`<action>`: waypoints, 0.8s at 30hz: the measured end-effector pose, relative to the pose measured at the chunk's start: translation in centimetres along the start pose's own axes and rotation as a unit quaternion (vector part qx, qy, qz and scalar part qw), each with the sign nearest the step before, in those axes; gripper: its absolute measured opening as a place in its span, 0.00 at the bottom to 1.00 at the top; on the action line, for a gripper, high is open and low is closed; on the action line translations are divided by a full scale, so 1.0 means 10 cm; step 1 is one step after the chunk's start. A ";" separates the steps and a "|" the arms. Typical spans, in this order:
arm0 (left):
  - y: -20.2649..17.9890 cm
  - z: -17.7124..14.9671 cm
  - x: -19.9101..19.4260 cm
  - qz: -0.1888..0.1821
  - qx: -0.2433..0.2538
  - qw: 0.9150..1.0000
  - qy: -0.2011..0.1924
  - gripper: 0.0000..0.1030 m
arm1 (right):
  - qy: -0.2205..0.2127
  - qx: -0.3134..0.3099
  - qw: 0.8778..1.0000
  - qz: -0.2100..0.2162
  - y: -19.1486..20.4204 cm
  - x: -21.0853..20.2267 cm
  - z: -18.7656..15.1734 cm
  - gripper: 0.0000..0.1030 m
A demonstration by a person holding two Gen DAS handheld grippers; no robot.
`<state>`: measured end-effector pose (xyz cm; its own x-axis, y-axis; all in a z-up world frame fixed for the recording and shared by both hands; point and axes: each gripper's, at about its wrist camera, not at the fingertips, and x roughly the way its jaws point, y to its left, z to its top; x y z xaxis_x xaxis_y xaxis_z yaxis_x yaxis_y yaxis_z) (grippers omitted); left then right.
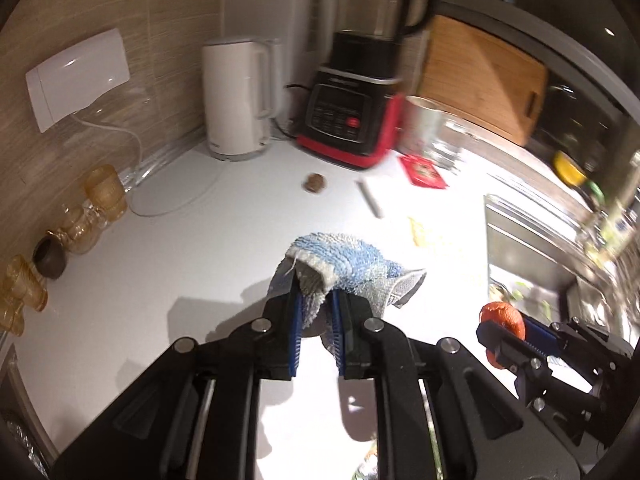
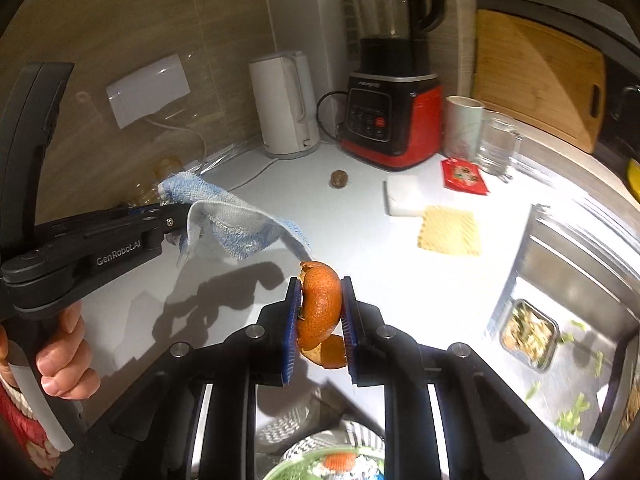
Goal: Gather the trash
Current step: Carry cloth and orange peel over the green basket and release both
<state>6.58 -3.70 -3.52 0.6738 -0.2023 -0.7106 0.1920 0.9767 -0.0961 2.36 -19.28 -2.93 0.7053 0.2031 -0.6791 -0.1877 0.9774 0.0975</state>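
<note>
Right tongs [image 2: 320,316] gripping curled orange peel [image 2: 320,308]; left tongs [image 1: 316,320] clenching blue-and-white terry cloth [image 1: 340,264]; dropping peel into bin at six o'clock next.

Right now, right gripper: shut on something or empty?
Shut on the orange peel: the right gripper has both blue pads against the peel's sides, holding it above the white counter.
</note>
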 end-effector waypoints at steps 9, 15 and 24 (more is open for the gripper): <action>-0.52 -0.65 -0.59 -0.065 0.081 0.994 0.014 0.12 | -0.003 0.049 0.998 -0.040 -0.09 -0.86 -0.76 0.20; -0.78 -0.94 -0.76 -0.098 0.124 0.987 0.025 0.12 | 0.001 0.081 0.995 -0.064 -0.15 -1.10 -1.09 0.20; -1.05 -1.38 -0.64 -0.131 0.180 0.973 0.060 0.12 | 0.018 0.102 0.991 -0.085 -0.20 -1.17 -1.48 0.20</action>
<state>-9.62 -11.66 -7.61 0.4837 -0.4107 -0.7729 0.5985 0.7996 -0.0504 -15.64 -24.54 -5.91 0.6890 0.0355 -0.7239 0.0770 0.9896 0.1218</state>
